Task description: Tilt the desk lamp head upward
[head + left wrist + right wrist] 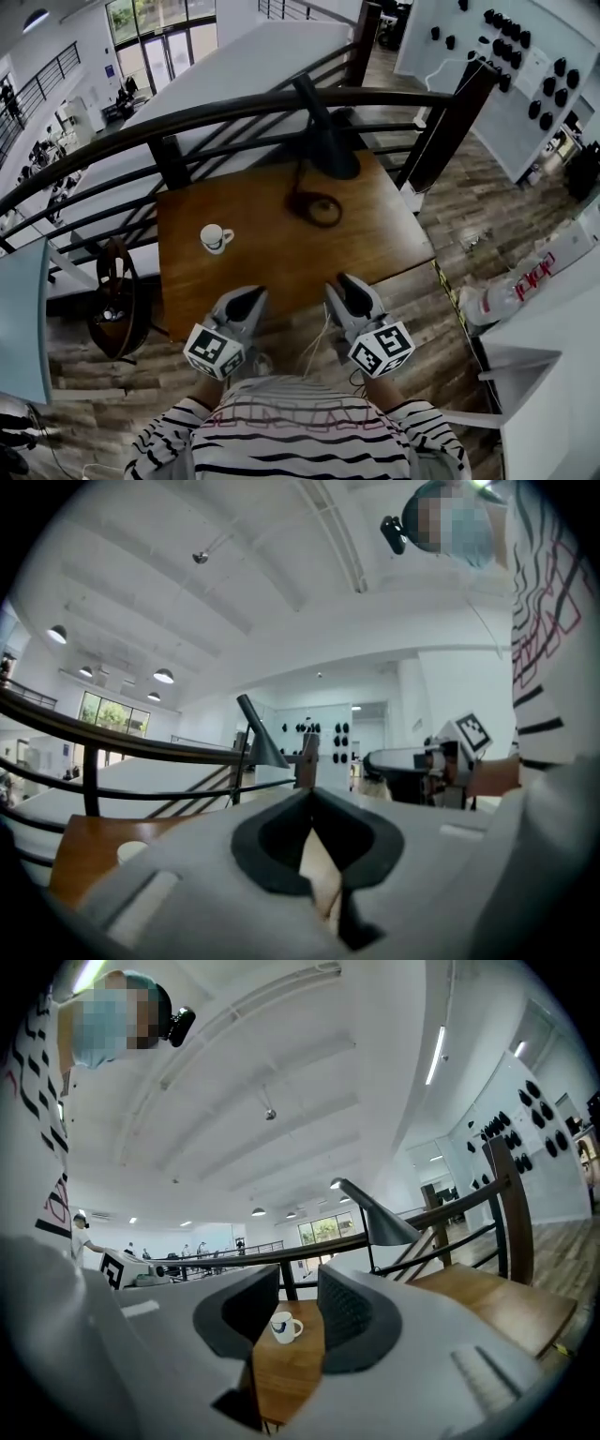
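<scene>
A black desk lamp stands at the far side of the wooden table (375,234), its cone head (334,156) pointing down over its round base (317,208). The head (264,748) shows far ahead in the left gripper view and to the upper right, as a cone (380,1219), in the right gripper view. Both grippers hover level at the table's near edge, well short of the lamp. My left gripper (246,302) is shut with nothing in it (312,808). My right gripper (345,289) stands open, with nothing between its jaws (298,1290).
A white cup (215,238) sits on the table's left part, seen far off between the right jaws (284,1327). A dark curved railing (187,117) runs behind the table, with a drop beyond it. A bag (114,300) hangs at the left; white furniture (553,328) stands at the right.
</scene>
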A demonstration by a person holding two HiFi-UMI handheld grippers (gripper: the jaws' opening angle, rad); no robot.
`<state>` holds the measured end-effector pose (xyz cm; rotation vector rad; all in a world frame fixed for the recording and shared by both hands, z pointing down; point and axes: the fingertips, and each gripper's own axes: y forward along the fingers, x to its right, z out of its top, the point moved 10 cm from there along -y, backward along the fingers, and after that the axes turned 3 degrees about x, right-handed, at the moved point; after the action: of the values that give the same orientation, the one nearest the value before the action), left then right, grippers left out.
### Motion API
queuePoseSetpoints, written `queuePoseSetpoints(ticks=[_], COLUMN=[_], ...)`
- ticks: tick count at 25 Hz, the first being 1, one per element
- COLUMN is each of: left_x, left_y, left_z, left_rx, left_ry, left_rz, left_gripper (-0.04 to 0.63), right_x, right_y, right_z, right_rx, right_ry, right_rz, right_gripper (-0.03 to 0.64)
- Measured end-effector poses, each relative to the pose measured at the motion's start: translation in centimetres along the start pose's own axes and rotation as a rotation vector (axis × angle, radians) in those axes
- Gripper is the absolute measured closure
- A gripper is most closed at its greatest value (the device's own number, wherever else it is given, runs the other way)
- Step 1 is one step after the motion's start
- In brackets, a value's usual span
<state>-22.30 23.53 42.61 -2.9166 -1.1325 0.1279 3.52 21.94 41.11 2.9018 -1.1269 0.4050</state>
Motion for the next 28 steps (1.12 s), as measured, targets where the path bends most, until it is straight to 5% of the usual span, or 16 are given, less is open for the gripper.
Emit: queuePoseSetpoints(ticks=[15, 28], left_x=[-12.7, -16.1], left_y=[1.7, 5.9], left_z=[-0.4, -2.4], left_rx=[-0.018, -0.035], left_ry=[-0.024, -0.074], left_rz=[-0.165, -0.155], left_gripper=[0.565, 0.522], right_x=[-0.3, 4.4], right_y=[8.7, 11.3], right_z=[-2.3, -3.1], right_rx=[0.024, 0.011], right_ry=[0.029, 0.065], right_rz=[-0.213, -0.245], right_gripper=[0.482, 0.48])
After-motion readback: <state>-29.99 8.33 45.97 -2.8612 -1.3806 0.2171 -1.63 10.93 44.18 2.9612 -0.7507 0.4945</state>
